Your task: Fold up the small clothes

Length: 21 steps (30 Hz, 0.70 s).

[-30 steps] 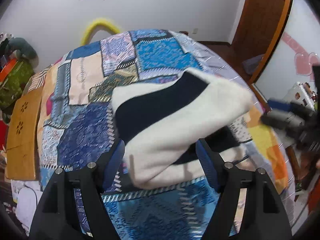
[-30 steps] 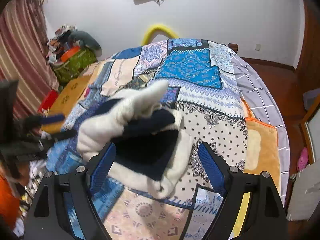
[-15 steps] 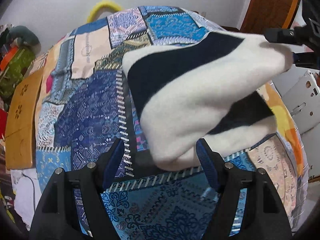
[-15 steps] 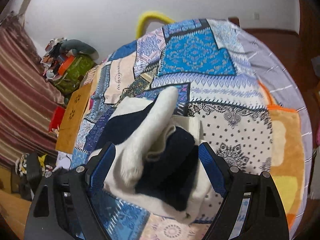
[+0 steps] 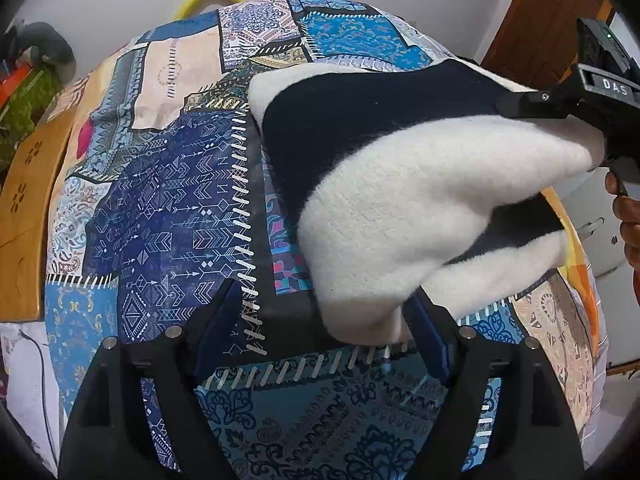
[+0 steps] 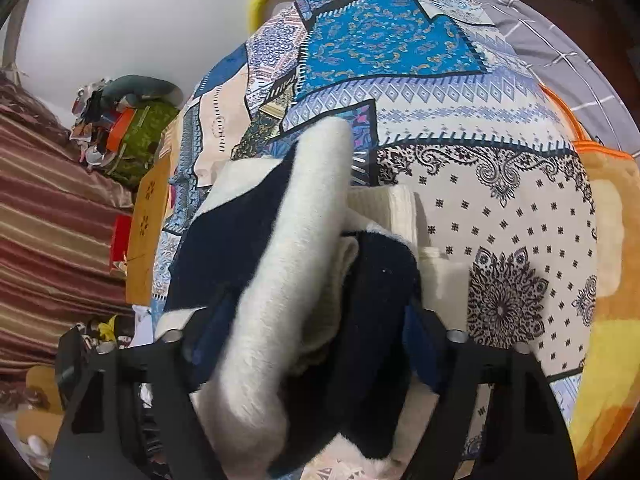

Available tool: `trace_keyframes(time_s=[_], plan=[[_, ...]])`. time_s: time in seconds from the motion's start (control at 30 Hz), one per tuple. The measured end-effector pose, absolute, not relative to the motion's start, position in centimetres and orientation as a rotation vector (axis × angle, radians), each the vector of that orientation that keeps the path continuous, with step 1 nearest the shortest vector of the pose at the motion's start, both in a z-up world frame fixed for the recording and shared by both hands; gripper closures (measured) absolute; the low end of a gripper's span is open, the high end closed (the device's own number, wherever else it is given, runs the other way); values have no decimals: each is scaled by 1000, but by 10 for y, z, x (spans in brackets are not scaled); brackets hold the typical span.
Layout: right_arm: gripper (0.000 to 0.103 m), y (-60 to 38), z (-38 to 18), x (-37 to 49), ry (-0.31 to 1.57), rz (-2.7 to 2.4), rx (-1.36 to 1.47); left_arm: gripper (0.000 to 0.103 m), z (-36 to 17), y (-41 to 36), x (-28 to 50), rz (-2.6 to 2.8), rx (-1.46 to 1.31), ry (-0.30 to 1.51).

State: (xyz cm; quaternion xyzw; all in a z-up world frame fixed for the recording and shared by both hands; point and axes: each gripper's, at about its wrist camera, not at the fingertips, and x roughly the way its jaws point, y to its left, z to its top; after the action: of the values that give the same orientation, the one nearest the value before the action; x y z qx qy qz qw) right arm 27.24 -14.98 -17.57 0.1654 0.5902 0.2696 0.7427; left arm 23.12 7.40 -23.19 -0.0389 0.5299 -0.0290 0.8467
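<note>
Left tongs (image 5: 320,336) wide, right tongs (image 6: 316,344) gripping sweater (image 5: 400,184) – quilt (image 5: 160,208) beneath, sweater blocks right view.

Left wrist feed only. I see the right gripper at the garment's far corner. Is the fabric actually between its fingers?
Observer: Yes. On the right wrist view the black-and-white garment fills the gap between the right gripper fingers. The pads stand wide apart, so I can't tell if it's clamped.
Operator: Anything behind the garment on the bed?
Observer: A folded cream cloth lies flat on the quilt, just beyond the garment.
</note>
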Motion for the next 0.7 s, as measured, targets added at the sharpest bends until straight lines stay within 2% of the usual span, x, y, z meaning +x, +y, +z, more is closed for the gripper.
trace_keyframes(time_s=[0.13,0.2,0.57,0.7], plan=[[67,-147,-171,274,1285,607,379,20,-234,76,231,-57,-101,1117],[75,-145,-164,274,1260,611,351,20,-234,77,231,-56,-105,1117],[80,-120,-86,246,987,711,157,20,-235,79,230,-50,-106,1122],[80,-121,-80,235,947,718,119,20,-233,76,228,-46,-98,1124]])
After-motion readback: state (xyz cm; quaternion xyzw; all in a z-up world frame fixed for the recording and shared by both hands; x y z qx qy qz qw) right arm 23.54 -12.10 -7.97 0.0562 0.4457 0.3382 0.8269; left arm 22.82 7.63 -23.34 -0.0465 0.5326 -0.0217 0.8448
